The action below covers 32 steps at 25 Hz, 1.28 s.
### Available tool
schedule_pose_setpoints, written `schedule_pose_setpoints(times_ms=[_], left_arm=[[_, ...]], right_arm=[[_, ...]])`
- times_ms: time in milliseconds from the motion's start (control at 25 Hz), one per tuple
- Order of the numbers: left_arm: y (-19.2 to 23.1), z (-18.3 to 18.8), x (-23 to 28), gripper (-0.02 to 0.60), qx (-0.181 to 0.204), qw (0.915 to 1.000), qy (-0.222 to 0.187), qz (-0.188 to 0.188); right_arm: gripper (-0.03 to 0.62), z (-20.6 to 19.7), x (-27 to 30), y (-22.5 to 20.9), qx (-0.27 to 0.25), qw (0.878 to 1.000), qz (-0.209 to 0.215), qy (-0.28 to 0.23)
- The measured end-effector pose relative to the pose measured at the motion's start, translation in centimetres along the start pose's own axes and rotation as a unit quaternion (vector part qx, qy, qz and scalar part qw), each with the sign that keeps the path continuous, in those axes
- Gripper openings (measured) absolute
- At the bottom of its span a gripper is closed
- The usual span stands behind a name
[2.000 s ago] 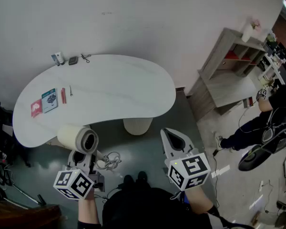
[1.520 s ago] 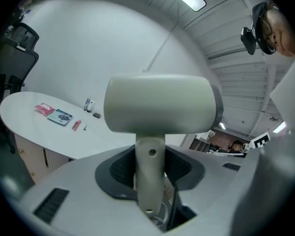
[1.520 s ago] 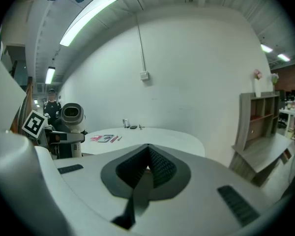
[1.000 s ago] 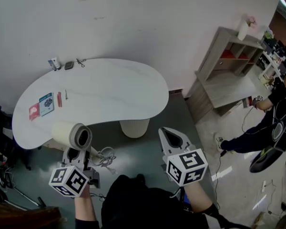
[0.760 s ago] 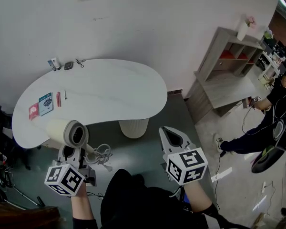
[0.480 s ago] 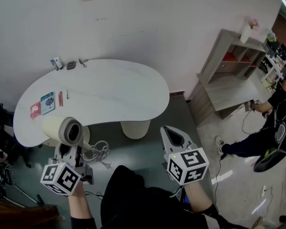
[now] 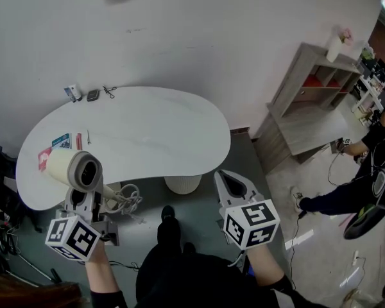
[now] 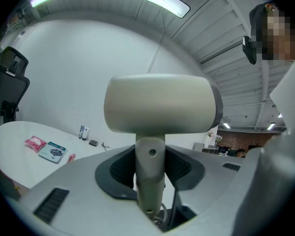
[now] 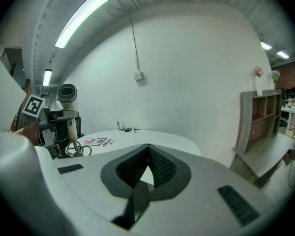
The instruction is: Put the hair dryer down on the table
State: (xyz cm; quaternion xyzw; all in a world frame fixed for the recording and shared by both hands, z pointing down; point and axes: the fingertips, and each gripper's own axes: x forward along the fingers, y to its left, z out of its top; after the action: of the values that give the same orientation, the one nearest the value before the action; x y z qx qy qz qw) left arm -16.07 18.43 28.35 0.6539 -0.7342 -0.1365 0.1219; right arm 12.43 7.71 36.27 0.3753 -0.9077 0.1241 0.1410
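A red packet (image 7: 43, 154), a teal card (image 7: 61, 140) and a red pen (image 7: 77, 140) lie side by side. A grey shelf (image 7: 308, 95) stands against the wall (image 7: 199, 37), a white vase (image 7: 335, 45) on top. A person (image 7: 366, 172) is near it.

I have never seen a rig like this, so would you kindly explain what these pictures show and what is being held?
There is no robot: a person holds a hand-held gripper in each hand. One picture looks down from a camera on the person's head; the other two come from cameras on each one, looking along its jaws. The left hand-held gripper grips the handle of a cream hair dryer, in the air by the near edge of the white table. The right hand-held gripper is shut and empty. Small packets lie on the table.
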Motion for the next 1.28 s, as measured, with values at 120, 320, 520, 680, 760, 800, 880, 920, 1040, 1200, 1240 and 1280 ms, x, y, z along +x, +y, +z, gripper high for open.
schedule_pose_setpoints(times_ms=[120,320,520,680,760,800,880,920,1040,1200,1240,1280], left_arm=[[0.9,0.3,2.6,0.160,-0.005,1.0000,0.005,-0.005],[2.6,0.0,7.1,0.160,-0.010,0.9996,0.019,-0.016],[4.8,1.0,11.4,0.160,-0.002,0.9991,0.033,-0.026],[6.8,1.6,14.6,0.160,0.006,0.9984,0.042,-0.036],[7.8,1.9,16.0,0.160,0.007,0.9981,0.046,-0.041],[8.3,2.1,16.7,0.160,0.007,0.9979,0.049,-0.043],[9.1,2.3,18.0,0.160,0.008,0.9972,0.055,-0.051],[9.4,2.3,18.6,0.160,0.009,0.9967,0.059,-0.055],[10.3,2.1,20.2,0.160,0.019,0.9944,0.076,-0.071],[11.1,1.3,22.2,0.160,0.035,0.9903,0.099,-0.091],[11.2,1.1,22.7,0.160,0.037,0.9893,0.103,-0.096],[11.3,0.9,23.1,0.160,0.038,0.9884,0.107,-0.101]], right_arm=[[0.002,0.6,1.9,-0.5,0.001,1.000,-0.004,0.006],[0.002,1.3,5.8,-1.1,0.002,1.000,-0.010,0.020],[0.002,3.3,10.1,-1.3,0.001,1.000,-0.015,0.025],[0.002,4.6,13.3,-1.3,0.001,0.999,-0.021,0.026],[0.002,5.1,14.7,-1.2,0.001,0.999,-0.027,0.027],[0.002,5.3,15.3,-1.2,0.001,0.999,-0.030,0.028],[0.002,5.8,16.5,-1.3,0.001,0.999,-0.038,0.029],[0.002,6.0,17.0,-1.3,0.001,0.999,-0.041,0.029],[0.002,6.4,18.3,-1.3,0.001,0.998,-0.053,0.031],[0.002,6.6,19.6,-1.4,0.002,0.997,-0.073,0.037],[0.002,6.6,19.7,-1.5,0.002,0.996,-0.078,0.040],[0.002,6.5,19.9,-1.5,0.002,0.996,-0.082,0.044]])
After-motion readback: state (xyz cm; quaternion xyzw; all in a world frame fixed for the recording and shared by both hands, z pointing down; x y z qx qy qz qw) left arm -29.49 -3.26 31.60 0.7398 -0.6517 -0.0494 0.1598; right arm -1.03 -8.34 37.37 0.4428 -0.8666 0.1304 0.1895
